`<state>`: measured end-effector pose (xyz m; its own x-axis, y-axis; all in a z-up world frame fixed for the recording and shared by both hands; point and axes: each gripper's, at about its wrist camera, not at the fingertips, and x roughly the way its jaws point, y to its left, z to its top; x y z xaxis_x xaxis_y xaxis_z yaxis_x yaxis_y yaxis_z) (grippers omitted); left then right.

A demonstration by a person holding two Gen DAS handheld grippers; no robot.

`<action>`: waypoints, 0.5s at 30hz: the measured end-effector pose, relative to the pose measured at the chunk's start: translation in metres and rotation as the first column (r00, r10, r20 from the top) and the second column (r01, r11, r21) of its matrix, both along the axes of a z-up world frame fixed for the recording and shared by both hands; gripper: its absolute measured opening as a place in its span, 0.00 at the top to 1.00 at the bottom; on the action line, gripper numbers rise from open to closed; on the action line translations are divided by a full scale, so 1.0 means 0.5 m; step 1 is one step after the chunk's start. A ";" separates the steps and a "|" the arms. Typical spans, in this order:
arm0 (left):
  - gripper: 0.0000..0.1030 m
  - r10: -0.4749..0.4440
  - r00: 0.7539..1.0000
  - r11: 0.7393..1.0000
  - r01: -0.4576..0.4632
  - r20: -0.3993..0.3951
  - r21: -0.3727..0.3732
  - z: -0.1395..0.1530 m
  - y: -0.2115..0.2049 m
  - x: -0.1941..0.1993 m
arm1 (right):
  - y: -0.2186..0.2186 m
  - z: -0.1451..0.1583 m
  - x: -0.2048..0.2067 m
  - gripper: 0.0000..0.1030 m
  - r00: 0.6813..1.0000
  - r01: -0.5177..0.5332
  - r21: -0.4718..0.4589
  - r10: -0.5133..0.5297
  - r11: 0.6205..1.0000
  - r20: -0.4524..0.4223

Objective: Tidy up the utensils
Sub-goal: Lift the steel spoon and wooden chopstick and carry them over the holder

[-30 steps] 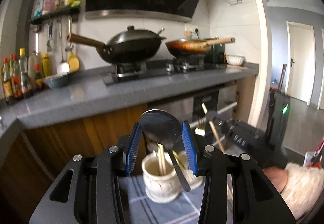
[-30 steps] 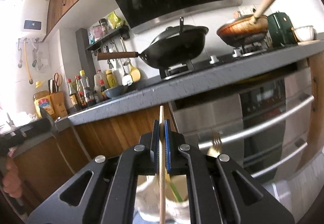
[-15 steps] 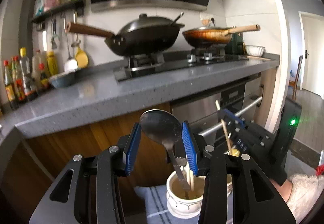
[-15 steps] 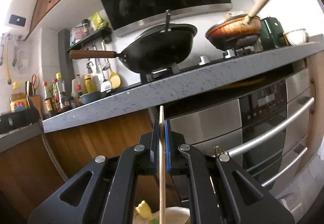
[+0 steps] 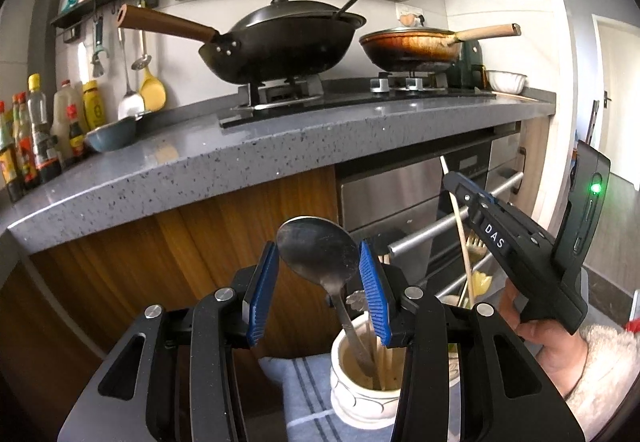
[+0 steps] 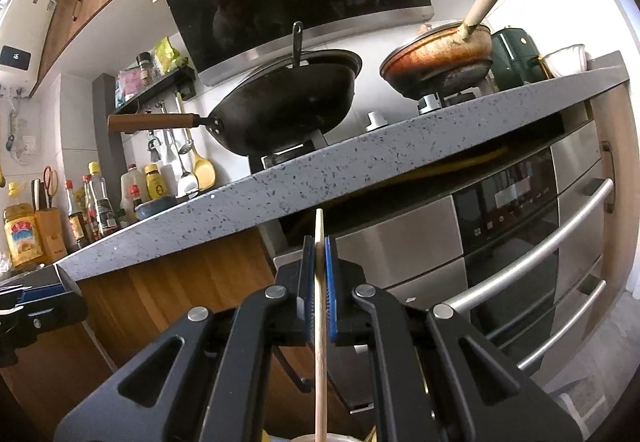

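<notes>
My left gripper (image 5: 317,248) is shut on the bowl of a metal spoon (image 5: 320,262), its blue pads on either side. The spoon's handle slants down into a white ceramic holder (image 5: 360,402), beside wooden sticks standing inside. My right gripper (image 6: 319,242) is shut on a wooden chopstick (image 6: 320,322) held upright. Its lower end reaches the rim of a pale container at the bottom edge of the right wrist view. In the left wrist view the right gripper (image 5: 454,180) sits to the right, with the chopstick (image 5: 462,242) hanging towards a second holder that is mostly hidden.
A grey speckled countertop (image 5: 280,158) juts out overhead, with a black wok (image 5: 280,42) and a brown pan (image 5: 412,46) on the stove. Oven handles (image 6: 532,254) run behind the grippers. The holder stands on a striped cloth (image 5: 300,382). Bottles (image 5: 36,130) line the far left.
Both grippers have sunk lower and nearer the cabinet front. The spoon's handle has gone down into the white holder. The chopstick has dropped towards the container below it.
</notes>
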<state>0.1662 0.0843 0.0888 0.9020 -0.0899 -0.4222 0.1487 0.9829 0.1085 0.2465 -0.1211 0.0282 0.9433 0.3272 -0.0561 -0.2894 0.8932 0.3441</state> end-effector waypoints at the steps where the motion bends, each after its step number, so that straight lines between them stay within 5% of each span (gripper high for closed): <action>1: 0.59 -0.001 1.000 1.000 0.001 -0.004 -0.001 -0.003 0.000 0.002 | 0.000 -0.002 0.002 0.95 1.000 0.003 -0.004 -0.003 1.000 -0.002; 15: 0.58 -0.010 0.999 1.000 0.010 -0.031 -0.007 -0.025 -0.004 0.010 | 0.008 -0.027 -0.018 0.95 1.000 -0.004 -0.081 0.005 0.997 0.008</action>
<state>0.1714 0.0822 0.0763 0.8875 -0.1017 -0.4495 0.1617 0.9821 0.0971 0.2376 -0.1172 0.0145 0.9424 0.3260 -0.0748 -0.2959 0.9169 0.2679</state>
